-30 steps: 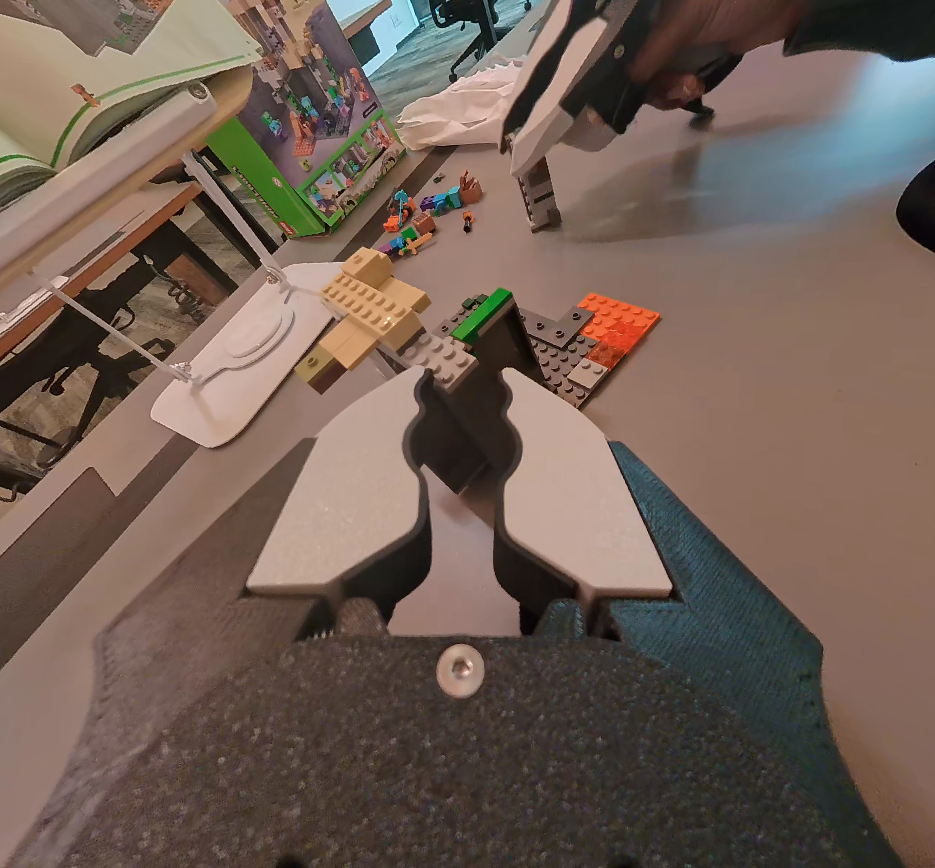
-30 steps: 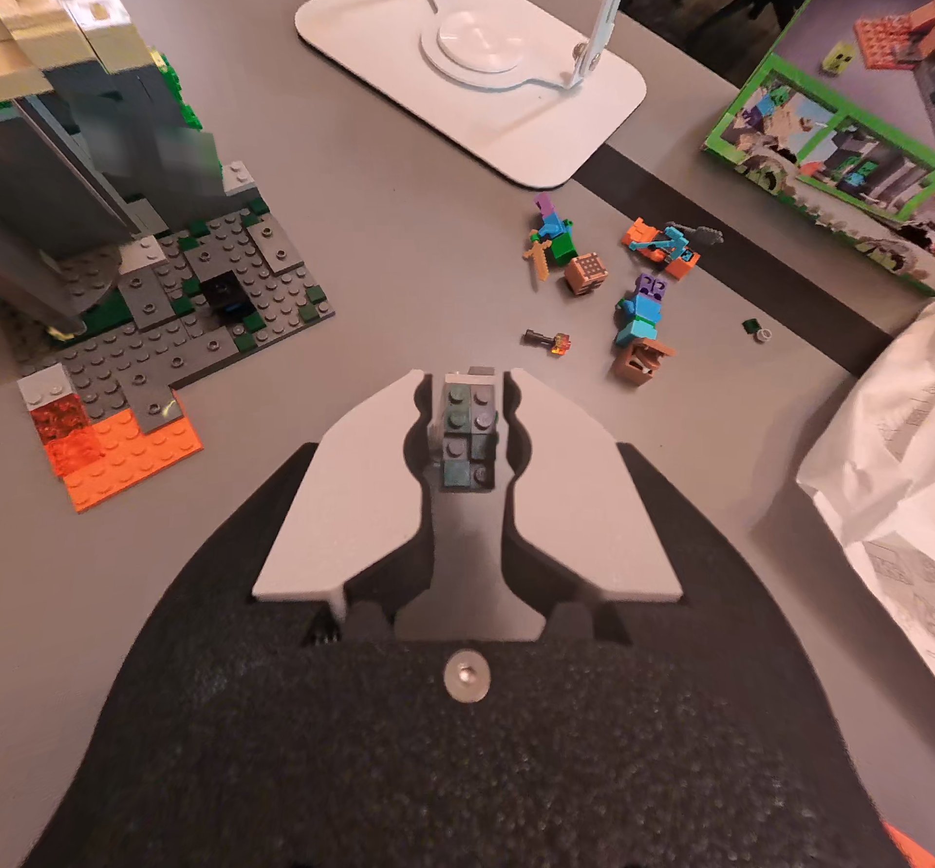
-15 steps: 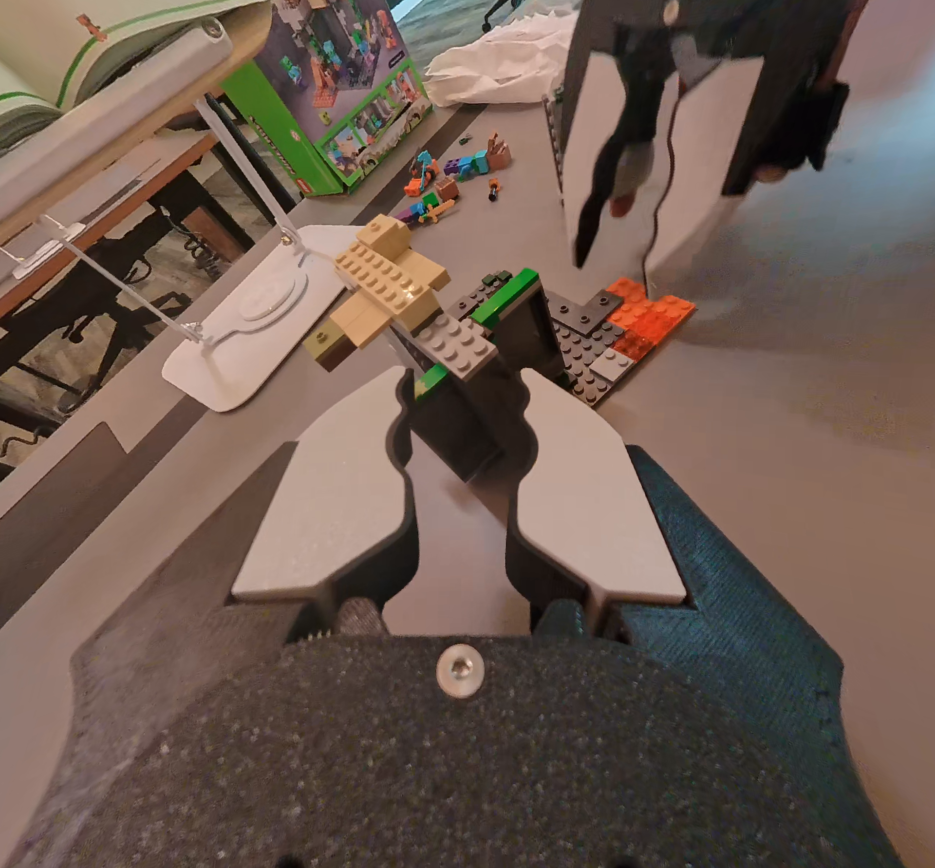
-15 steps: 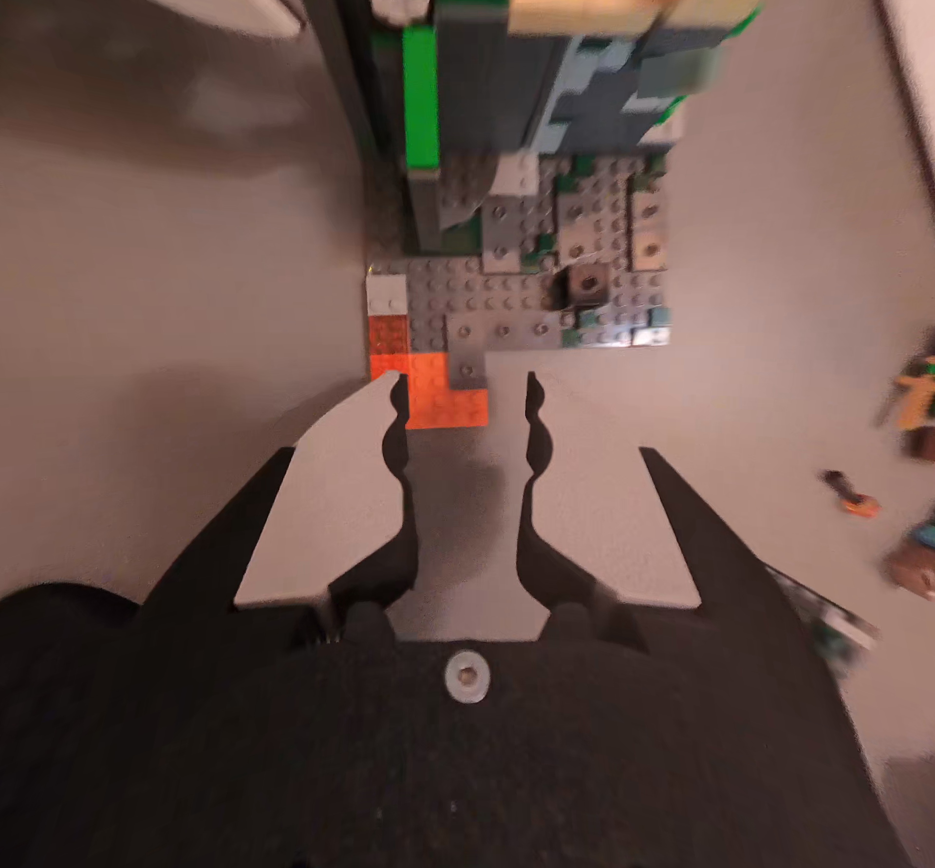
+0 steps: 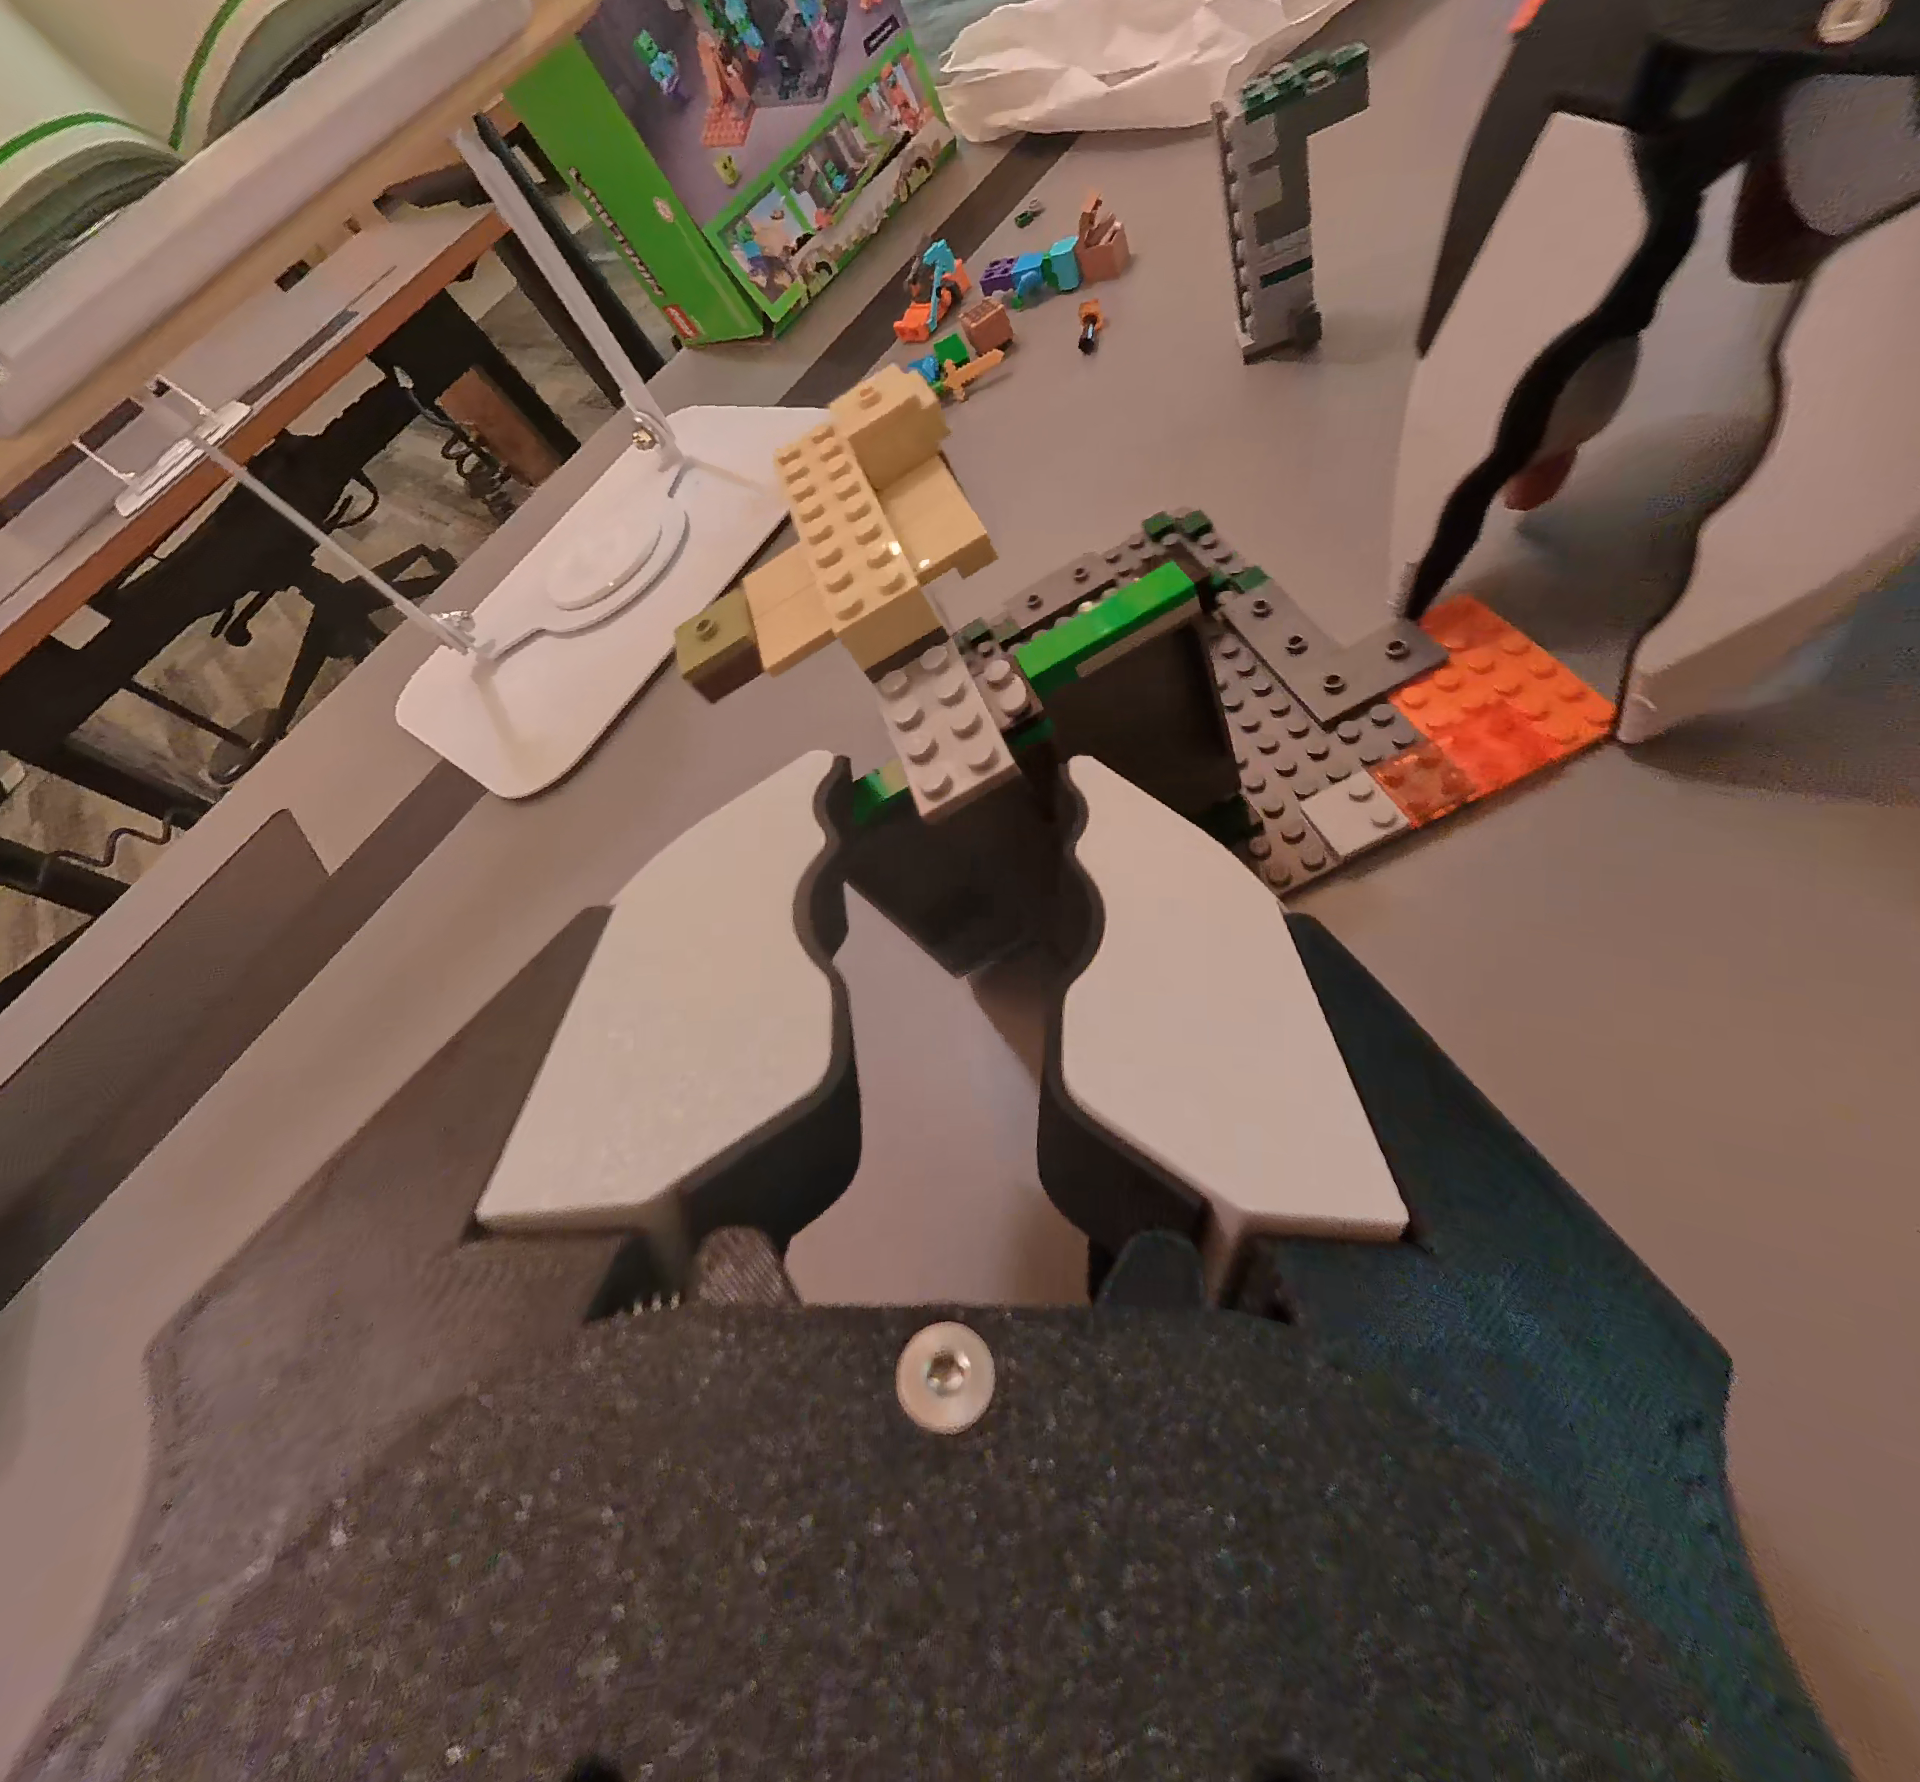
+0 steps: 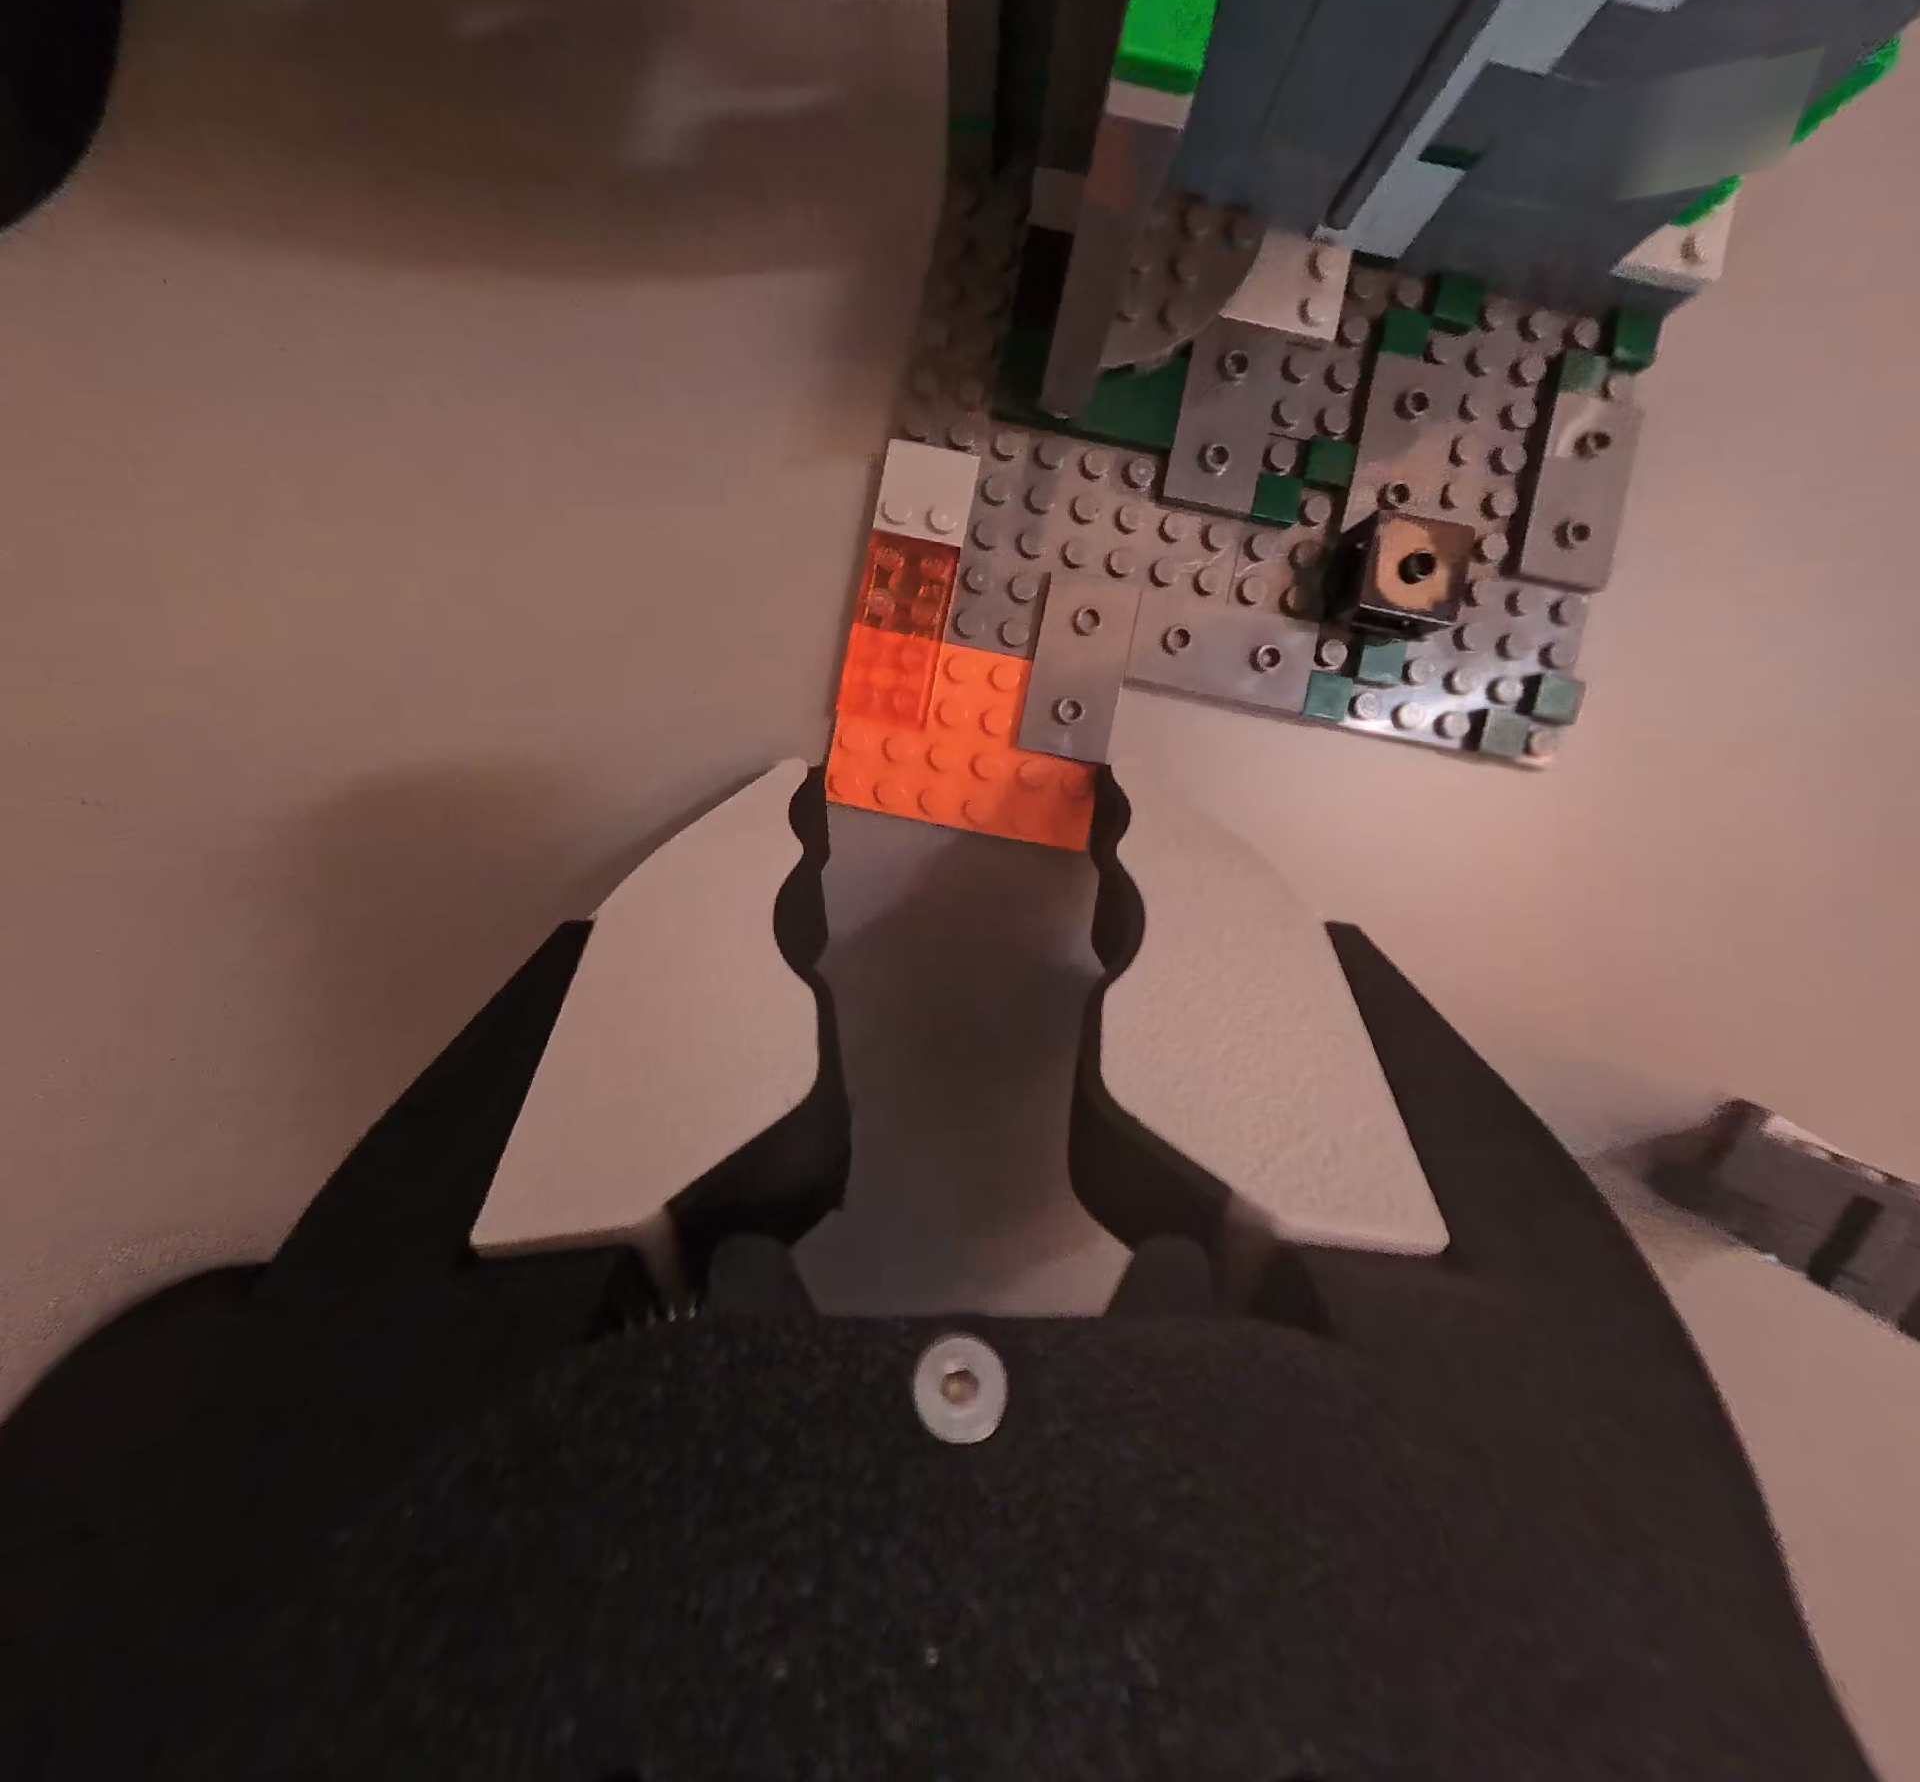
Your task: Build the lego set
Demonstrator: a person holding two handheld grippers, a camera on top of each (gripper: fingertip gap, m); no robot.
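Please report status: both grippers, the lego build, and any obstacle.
Left gripper shut on lego build. Right gripper open, straddling orange plate corner. Grey pillar piece stands apart, unattached. No obstacle seen.

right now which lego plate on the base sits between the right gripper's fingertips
The orange plate at the base's corner; the right gripper straddles its edge, while the grey plates lie beyond.

grey table (image 5: 1558, 1057) bears the lego build (image 5: 1299, 693), grey pillar (image 5: 1273, 205), loose minifigure bits (image 5: 997, 288), white stand base (image 5: 592, 610), green box (image 5: 769, 122), crumpled paper (image 5: 1164, 7).
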